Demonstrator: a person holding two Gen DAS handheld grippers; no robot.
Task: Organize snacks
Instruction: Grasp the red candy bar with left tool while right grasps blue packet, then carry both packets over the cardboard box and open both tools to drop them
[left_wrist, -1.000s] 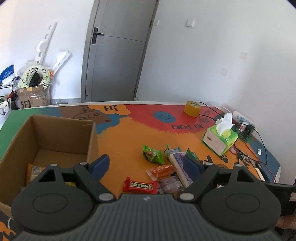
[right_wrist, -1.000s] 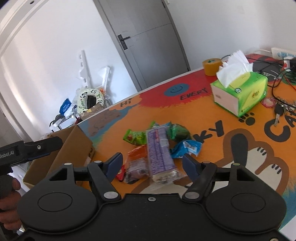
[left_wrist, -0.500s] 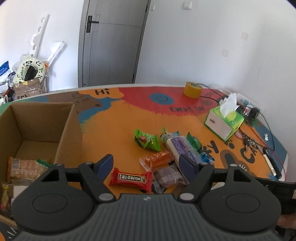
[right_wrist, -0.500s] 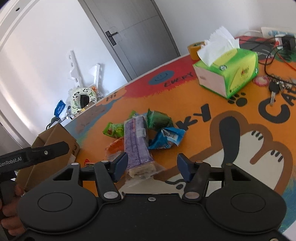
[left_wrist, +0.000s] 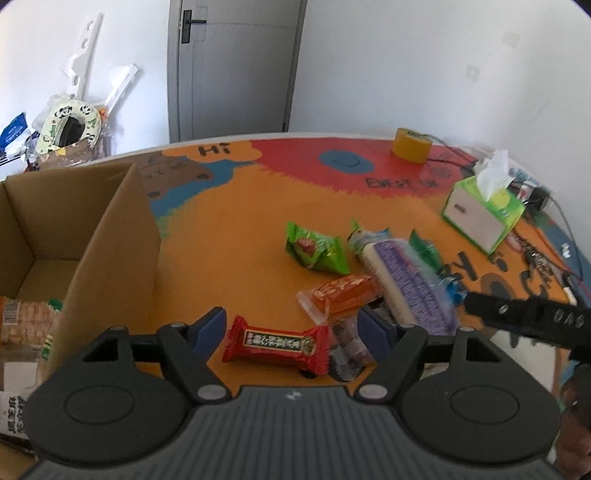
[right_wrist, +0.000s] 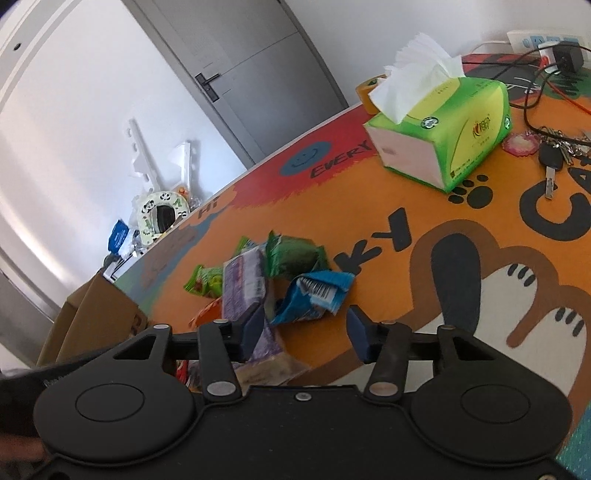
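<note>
A pile of snacks lies on the orange mat. My left gripper (left_wrist: 293, 326) is open, just above a red bar (left_wrist: 275, 345) that lies between its fingers. Beside it are an orange pack (left_wrist: 341, 295), a clear pack (left_wrist: 347, 354), a long purple pack (left_wrist: 406, 280) and a green pack (left_wrist: 316, 251). A cardboard box (left_wrist: 110, 236) at the left holds a biscuit pack (left_wrist: 22, 317). My right gripper (right_wrist: 306, 330) is open, close over a blue pack (right_wrist: 314, 295), next to the purple pack (right_wrist: 243, 288) and a dark green pack (right_wrist: 291, 254).
A green tissue box (left_wrist: 484, 212) (right_wrist: 443, 136) stands at the right. Yellow tape roll (left_wrist: 410, 144), keys (right_wrist: 554, 155), cables and a charger lie at the far right. Clutter stands on the floor beyond the table's far left edge.
Both grippers have moved down and closer to the snack pile. The left one has come over the red bar, the right one over the blue pack. Both stay open.
</note>
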